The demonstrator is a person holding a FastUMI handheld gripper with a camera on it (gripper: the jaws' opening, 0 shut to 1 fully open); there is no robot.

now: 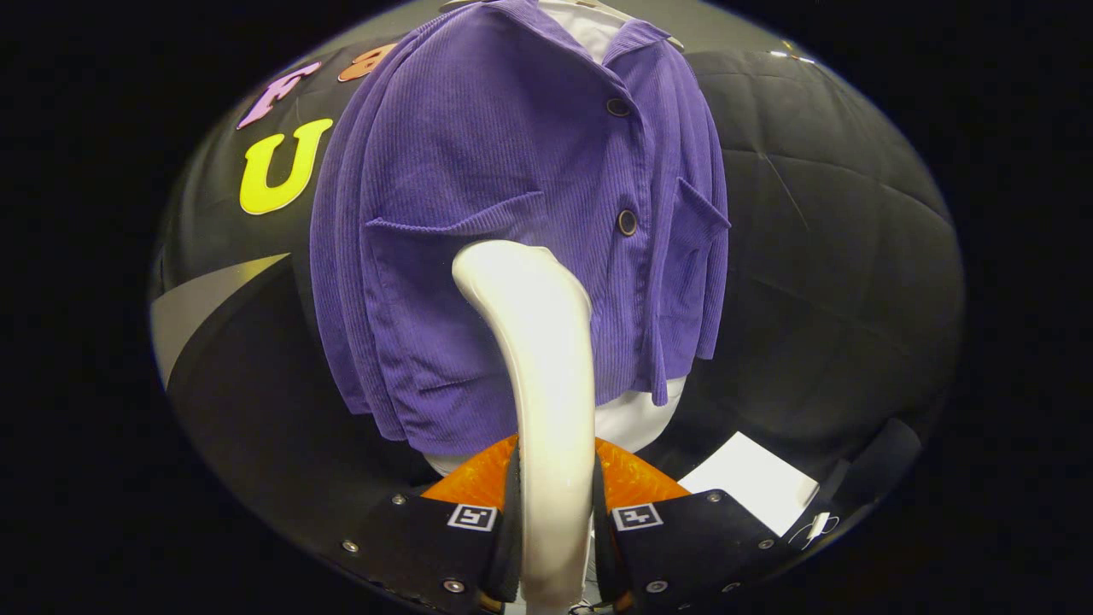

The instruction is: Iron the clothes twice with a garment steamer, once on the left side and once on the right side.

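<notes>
Tool (555, 495) clamping upright steamer (546, 359)

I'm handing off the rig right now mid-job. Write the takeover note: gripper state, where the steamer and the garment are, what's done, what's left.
Gripper: shut on the garment steamer, both fingers pressing its white handle, which rises between them.
Steamer head: up against the front of the purple jacket, just under the chest pocket flap beside the button line.
Jacket: hangs buttoned on a hanger over a white form, ahead of the fingers. A white sheet lies lower down, beyond the fingers.
Done: steamer picked up and brought to the fabric. This frame cannot show whether a pass is finished.
Left: the passes on both sides, unless you know one is complete.
</notes>
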